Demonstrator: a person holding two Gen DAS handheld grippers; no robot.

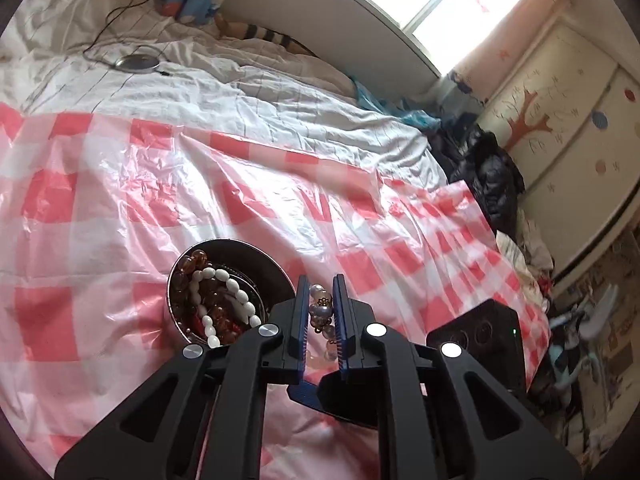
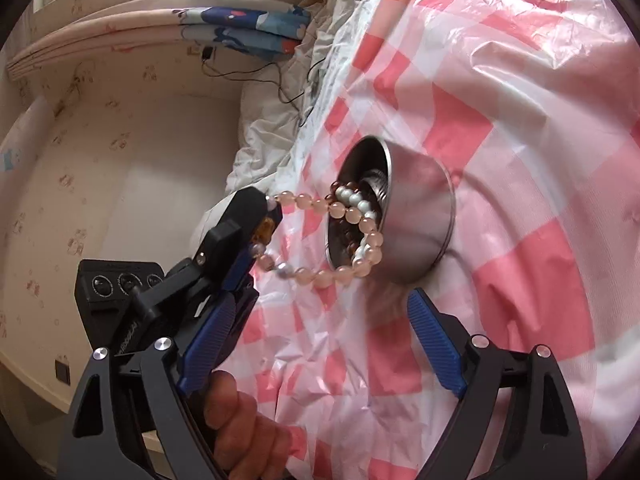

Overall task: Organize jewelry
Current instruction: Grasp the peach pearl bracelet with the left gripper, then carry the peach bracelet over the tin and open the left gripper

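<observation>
My left gripper [image 1: 321, 286] is shut on a pale pink bead bracelet [image 1: 320, 310], whose beads show between the blue pads. A round metal bowl [image 1: 250, 256] sits just left of the fingertips, holding brown beads and a white bead bracelet [image 1: 234, 294]. In the right wrist view the left gripper [image 2: 270, 224] holds the pink bracelet [image 2: 348, 272] in a loop that hangs across the mouth of the bowl [image 2: 424, 216]. My right gripper [image 2: 326, 340] stands open below the bowl with nothing between its fingers.
The bowl rests on a pink-and-white checked plastic sheet [image 1: 120, 208] spread over a bed with a white duvet [image 1: 248, 92]. A cable and a round silver object [image 1: 138, 62] lie at the far end. Dark clothes [image 1: 488, 176] pile at the bed's right edge. A hand [image 2: 240, 420] shows under the right gripper.
</observation>
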